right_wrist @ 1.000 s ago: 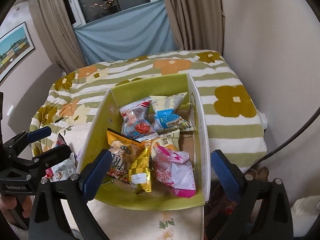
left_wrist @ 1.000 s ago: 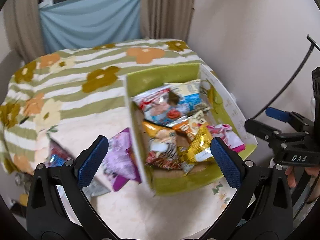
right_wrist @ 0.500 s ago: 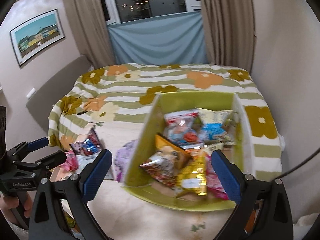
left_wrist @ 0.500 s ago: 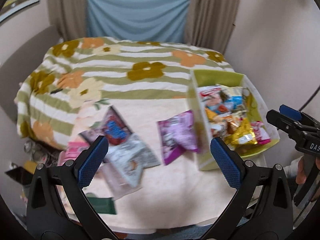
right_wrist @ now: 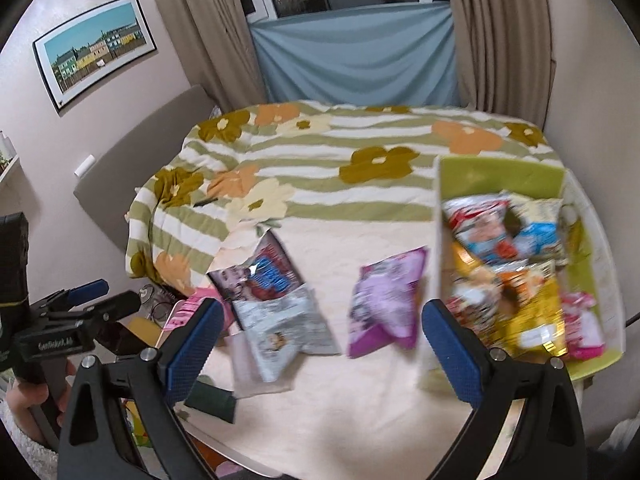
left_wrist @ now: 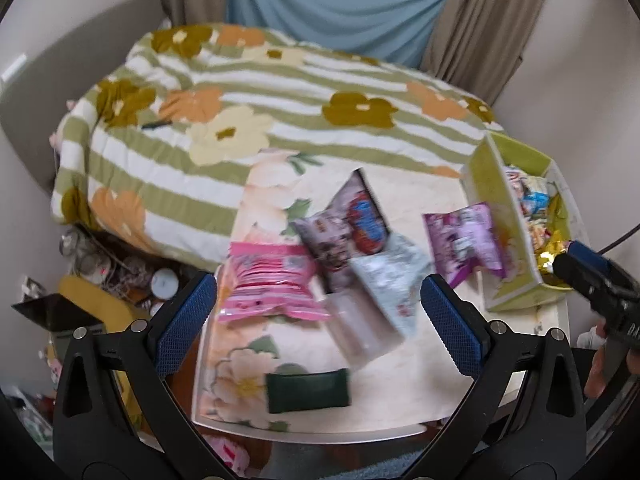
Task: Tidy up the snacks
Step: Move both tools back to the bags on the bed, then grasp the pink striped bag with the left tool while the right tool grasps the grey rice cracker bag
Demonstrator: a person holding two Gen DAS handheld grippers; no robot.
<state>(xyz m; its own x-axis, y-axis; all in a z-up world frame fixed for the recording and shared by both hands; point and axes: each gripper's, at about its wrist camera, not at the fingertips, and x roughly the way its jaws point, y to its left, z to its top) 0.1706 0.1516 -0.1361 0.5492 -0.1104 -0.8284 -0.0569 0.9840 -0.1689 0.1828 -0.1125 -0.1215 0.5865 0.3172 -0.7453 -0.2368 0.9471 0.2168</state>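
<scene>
We are between picks, as we judge it: the green box (right_wrist: pixel 500 168) at the right of the right wrist view already holds a heap of packets, while several lie loose on the table (left_wrist: pixel 400 380). Both tongs are spread wide and carry nothing; the left gripper (left_wrist: pixel 316 320) frames the loose pile low in its view, and the right gripper (right_wrist: pixel 320 344) sits at the bottom centre of its own. The purple bag (right_wrist: pixel 386 300) lies just left of the box, above and between the right fingers; the silver bag (right_wrist: pixel 280 328) and the pink bag (left_wrist: pixel 268 284) lie further left. Next, we think, one gripper must drop over a bag, likely the purple, and close on it.
</scene>
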